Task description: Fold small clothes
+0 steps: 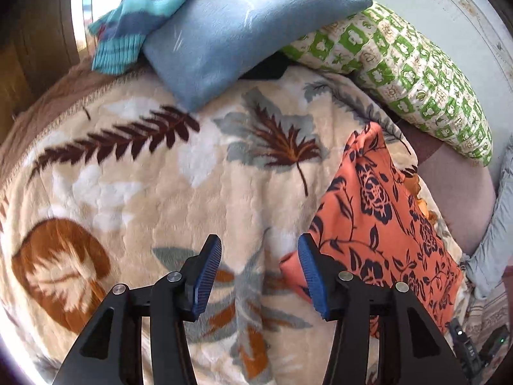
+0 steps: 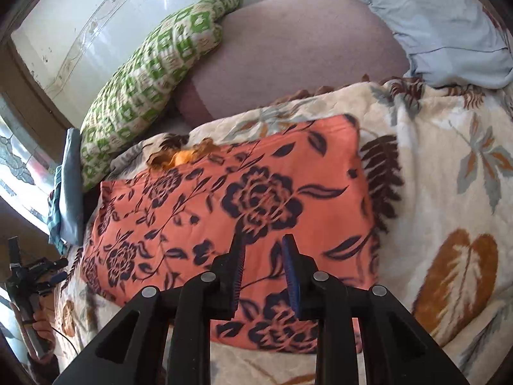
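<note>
Orange floral garment [image 2: 231,199] folded into a flat rectangle on the bed's leaf-print blanket [image 1: 134,192], near the pillow end; both jaws apart, empty; blue clothes [image 1: 224,32] heaped at far edge, seemingly left

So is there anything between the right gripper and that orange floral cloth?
Nothing visible. The right gripper hangs directly over the orange floral cloth, jaws apart and empty, with only open space between them.
</note>
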`<state>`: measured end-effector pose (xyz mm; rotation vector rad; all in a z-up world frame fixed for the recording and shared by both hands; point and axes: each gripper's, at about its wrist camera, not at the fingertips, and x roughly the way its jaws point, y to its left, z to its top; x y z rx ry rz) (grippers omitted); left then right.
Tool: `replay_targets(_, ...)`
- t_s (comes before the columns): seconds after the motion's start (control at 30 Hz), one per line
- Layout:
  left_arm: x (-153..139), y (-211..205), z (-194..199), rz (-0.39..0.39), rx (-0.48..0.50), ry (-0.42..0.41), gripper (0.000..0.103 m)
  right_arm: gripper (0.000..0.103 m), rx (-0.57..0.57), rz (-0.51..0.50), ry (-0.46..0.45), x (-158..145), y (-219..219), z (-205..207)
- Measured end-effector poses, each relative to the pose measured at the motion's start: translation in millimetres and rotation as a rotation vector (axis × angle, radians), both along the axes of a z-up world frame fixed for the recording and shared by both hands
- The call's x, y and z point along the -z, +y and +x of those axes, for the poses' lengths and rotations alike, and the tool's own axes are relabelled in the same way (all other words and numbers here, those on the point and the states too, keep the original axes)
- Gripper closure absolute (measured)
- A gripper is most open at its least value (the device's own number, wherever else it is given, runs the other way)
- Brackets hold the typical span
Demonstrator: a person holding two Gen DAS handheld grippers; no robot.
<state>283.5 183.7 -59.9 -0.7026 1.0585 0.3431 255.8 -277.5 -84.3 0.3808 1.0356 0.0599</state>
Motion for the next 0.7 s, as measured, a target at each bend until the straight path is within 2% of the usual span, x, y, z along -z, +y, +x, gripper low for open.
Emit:
replay_targets(0.07, 15, -1, -3, -0.104, 0.005, 0.011, 0.053, 0.07, -0.017, 0.063, 0.014, 3, 20, -10)
replay_targets(0.13, 23, -7, -3, -0.165, 0.035, 0.0, 0.053, 0.066, -0.008, 0.158, 0.025, 9, 31, -27)
replay_targets(0.27, 37, -12, 15, -0.19, 0.085, -0.017, 0.053, 0.053, 0.094, 0.31, 0.084, 33, 23, -60)
replay_targets(0.37, 45, -7, 18, -0.206, 0.09, -0.023, 0.053, 0.053, 0.206, 0.384, 0.108, 53, -1, -70)
replay_targets(0.53, 62, 3, 23, -0.282, 0.047, -0.061, 0.048, 0.049, 0.438, 0.538, 0.038, 70, -51, -77)
replay_targets(0.63, 63, 1, 30, -0.265, 0.048, -0.09, 0.039, 0.049, 0.531, 0.607, 0.017, 80, -71, -79)
replay_targets(0.7, 63, -6, 37, -0.234, 0.059, -0.107, 0.039, 0.049, 0.57, 0.664, -0.004, 86, -78, -79)
